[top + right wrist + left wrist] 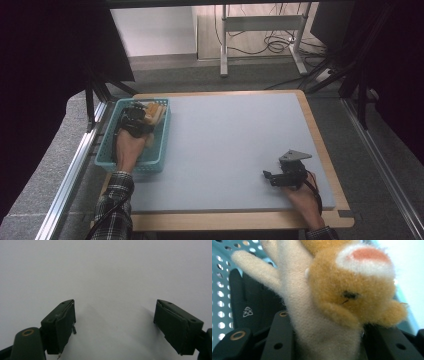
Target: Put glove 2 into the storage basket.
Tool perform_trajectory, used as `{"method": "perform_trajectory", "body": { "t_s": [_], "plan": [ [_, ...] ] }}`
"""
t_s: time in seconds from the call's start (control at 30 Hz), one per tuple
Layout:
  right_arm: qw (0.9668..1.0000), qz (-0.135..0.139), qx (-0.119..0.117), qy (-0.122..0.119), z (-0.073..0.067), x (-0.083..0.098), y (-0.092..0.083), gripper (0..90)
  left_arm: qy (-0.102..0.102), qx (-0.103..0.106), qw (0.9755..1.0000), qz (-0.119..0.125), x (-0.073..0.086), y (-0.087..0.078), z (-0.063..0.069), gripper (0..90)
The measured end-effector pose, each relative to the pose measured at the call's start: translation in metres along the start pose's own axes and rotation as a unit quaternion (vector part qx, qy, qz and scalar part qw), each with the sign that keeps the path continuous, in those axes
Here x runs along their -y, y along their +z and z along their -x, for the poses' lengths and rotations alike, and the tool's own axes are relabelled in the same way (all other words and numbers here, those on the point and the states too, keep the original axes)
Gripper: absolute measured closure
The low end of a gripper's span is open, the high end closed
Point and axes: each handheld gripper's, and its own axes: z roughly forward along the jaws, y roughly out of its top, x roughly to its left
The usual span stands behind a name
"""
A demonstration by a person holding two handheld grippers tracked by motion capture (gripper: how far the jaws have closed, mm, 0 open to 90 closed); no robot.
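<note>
at the rear left corner of the tabletop (235, 145), a teal perforated basket (163, 142) sits with its long side along the left edge. the left gripper (136, 116) is lowered inside it, and a tan and cream plush toy (153, 113) lies at the basket's far end.

state of the left gripper: in the left gripper view the plush toy (332, 302) sits between the two black jaws, cream body down at the jaw roots. the jaws stand partly closed around it; the pads appear to press the soft body, so this is judged a grip on the toy.

state of the right gripper (271, 176): resting near the front right corner of the tabletop, jaws wide apart, nothing between them.

progress, as a judgement: the toy is grasped but remains inside the basket. lifting it out and setting it on the bare surface is left to do.

orientation: the toy's long axis runs roughly along the gripper's reach, head pointing away from the hand towards the basket's far wall, face turned upside down to the camera.
</note>
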Motion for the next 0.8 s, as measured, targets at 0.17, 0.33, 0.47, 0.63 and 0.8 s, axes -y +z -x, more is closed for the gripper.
{"method": "perform_trajectory", "body": {
  "t_s": [0.17,0.33,0.47,0.63,0.8],
  "plan": [
    [1.0000,0.000,0.000,0.000,0.000,0.000,0.000,17.1,-0.002,-0.001,0.9995,-0.031,-0.003,0.015,0.002,58.0],
    [1.0000,0.000,0.000,0.000,0.000,0.000,0.000,17.1,-0.009,0.006,0.9988,-0.047,-0.005,0.027,0.003,56.5],
    [1.0000,0.000,0.000,0.000,0.000,0.000,0.000,17.2,-0.021,0.031,0.9974,-0.061,-0.004,0.037,0.001,50.1],
    [1.0000,0.000,0.000,0.000,0.000,0.000,0.000,17.1,-0.029,0.051,0.9949,-0.082,-0.002,0.043,-0.001,33.5],
    [1.0000,0.000,0.000,0.000,0.000,0.000,0.000,17.2,-0.044,0.069,0.9947,-0.063,-0.001,0.037,-0.008,14.2]
  ]
}}
